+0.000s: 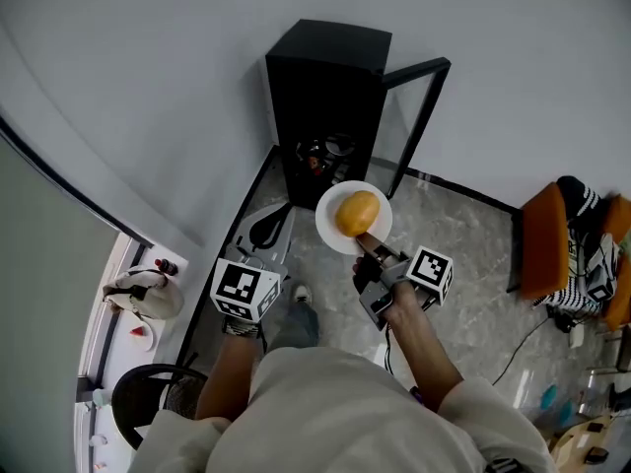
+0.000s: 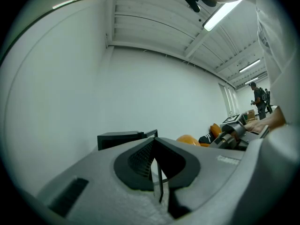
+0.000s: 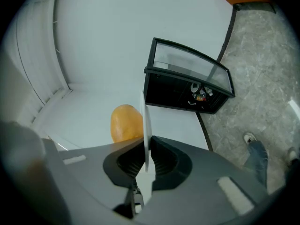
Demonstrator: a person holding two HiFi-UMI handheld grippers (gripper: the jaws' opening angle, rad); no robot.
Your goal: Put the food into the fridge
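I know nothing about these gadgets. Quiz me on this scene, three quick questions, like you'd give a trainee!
1. True or false: the door of the black fridge stands open.
2. The right claw is clamped on: A) the rim of the white plate; B) the fridge door; C) nothing.
3. Fill in: the single round food item lying on the plate is ____ in colour.

Key: 1 true; 2 A; 3 orange.
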